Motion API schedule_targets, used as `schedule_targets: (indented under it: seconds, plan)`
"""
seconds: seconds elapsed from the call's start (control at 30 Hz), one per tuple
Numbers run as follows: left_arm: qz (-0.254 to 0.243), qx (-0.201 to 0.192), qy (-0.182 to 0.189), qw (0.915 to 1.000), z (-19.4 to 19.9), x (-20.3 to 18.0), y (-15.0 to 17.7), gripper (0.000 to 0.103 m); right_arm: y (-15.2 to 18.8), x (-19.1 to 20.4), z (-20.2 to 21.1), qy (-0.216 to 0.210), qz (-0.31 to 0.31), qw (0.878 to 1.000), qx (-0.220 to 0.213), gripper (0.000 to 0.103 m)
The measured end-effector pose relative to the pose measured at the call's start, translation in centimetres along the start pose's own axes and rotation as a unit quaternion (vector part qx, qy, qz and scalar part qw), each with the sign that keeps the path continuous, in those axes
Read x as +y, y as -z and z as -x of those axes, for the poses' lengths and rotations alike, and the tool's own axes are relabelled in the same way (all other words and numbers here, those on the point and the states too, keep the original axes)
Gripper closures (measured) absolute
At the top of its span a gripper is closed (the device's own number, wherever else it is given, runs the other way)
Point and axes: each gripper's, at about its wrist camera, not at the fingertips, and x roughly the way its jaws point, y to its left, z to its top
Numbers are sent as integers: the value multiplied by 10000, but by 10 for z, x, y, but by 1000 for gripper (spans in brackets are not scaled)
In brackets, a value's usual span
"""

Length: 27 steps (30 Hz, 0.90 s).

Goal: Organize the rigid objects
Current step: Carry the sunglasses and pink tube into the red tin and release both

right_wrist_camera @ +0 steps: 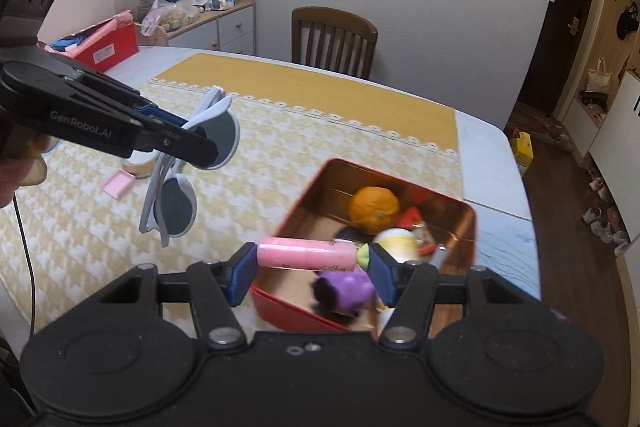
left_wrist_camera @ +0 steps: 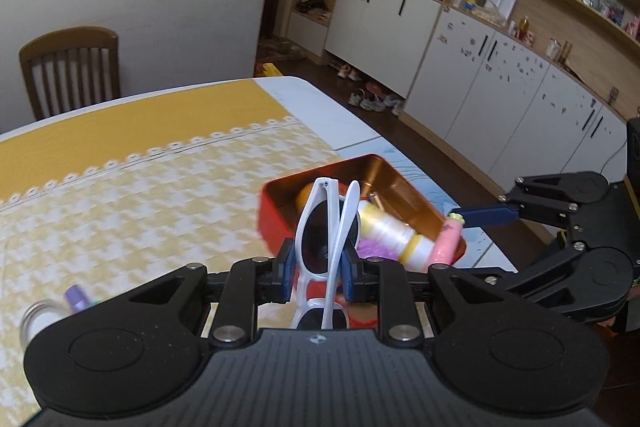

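Gripping folded white plastic sunglasses (left_wrist_camera: 328,247), the left tool (left_wrist_camera: 319,269) hangs beside the right tool (right_wrist_camera: 312,265), which clamps a pink tube (right_wrist_camera: 306,254) endwise above the red metal tin (right_wrist_camera: 468,223), likely for dropping in.

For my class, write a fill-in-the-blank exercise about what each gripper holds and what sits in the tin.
1. The left gripper is shut on a pair of white ____.
2. The right gripper holds a ____ tube crosswise between its pads.
3. The round orange fruit lies inside the red ____.
4. Behind the table stands a wooden ____.

Missing words: sunglasses; pink; tin; chair.
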Motion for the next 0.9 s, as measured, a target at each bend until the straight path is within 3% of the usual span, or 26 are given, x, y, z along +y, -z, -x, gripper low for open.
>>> schedule_targets:
  seconds: [0.4, 0.67, 0.9]
  plan:
    - [309, 393, -136, 9987, -58, -32, -30, 81, 8, -59, -18, 50, 232, 9996, 158, 45]
    - [538, 759, -475, 9945, -100, -32, -35, 81, 4, -94, -54, 114, 375, 9984, 398, 45]
    - [619, 1021, -788, 9897, -126, -25, -30, 81, -5, -99, -84, 30, 528, 9973, 514, 45]
